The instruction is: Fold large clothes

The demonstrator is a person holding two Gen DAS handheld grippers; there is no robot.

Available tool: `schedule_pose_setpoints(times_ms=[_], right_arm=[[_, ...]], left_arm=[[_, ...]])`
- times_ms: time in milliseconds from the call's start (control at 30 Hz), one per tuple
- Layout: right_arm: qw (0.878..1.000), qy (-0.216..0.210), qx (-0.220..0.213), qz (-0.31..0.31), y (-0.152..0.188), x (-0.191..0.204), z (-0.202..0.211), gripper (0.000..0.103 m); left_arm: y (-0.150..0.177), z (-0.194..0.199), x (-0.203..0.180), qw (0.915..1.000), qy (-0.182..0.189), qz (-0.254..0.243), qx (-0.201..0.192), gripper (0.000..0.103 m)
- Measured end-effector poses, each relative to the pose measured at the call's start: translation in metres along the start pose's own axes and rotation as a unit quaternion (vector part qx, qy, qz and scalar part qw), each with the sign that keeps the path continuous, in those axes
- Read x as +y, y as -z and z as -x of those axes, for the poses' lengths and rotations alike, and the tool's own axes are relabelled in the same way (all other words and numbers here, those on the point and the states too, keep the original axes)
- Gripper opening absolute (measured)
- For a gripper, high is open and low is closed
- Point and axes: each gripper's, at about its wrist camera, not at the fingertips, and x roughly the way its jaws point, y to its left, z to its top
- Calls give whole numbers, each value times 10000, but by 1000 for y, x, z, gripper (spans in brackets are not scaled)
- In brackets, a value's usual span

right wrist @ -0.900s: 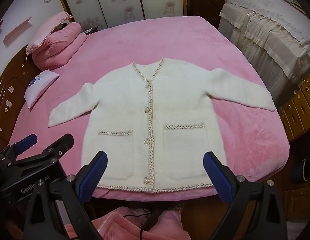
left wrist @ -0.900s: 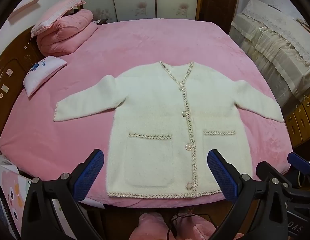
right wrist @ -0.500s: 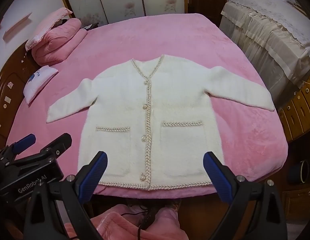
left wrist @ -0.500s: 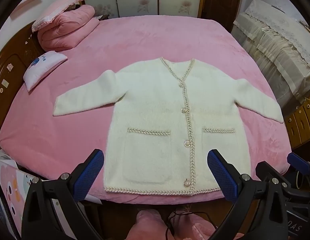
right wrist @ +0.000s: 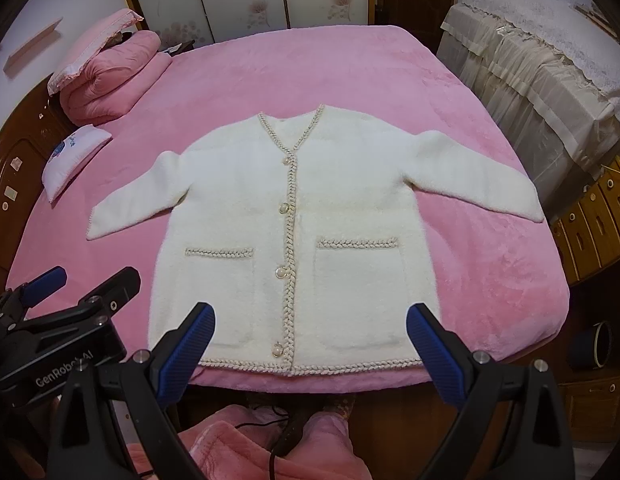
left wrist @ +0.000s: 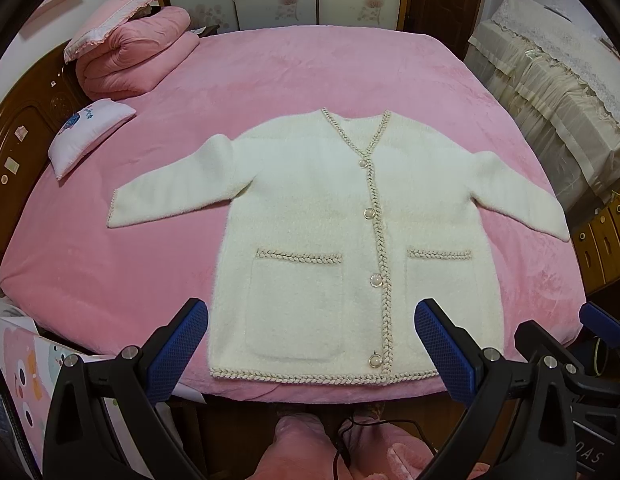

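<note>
on the pink bed a cream cardigan lies flat and face up, buttoned, its hem along the near edge of the bed and its v-neck toward the far side. both sleeves spread outward and slightly down, the one on the right of the picture reaching close to the bed's edge. braided trim runs along the neckline, the front, the two pocket tops and the hem. the left tool hovers above the hem with its blue pads wide apart and nothing between them; the right tool hangs the same way, apart and empty, neither touching the cloth. a folded pink quilt and a small white pillow sit at the far left of the bed, well apart from the cardigan.
</note>
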Motion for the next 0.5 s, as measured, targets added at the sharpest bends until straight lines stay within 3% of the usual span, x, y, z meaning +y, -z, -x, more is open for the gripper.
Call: schedule_pose_setpoints(times_ms=[500], right_arm=[[10000,39,24,8,1,0,1,97]], left_arm=[[3,3,-3,10000,-60,-35,26,102]])
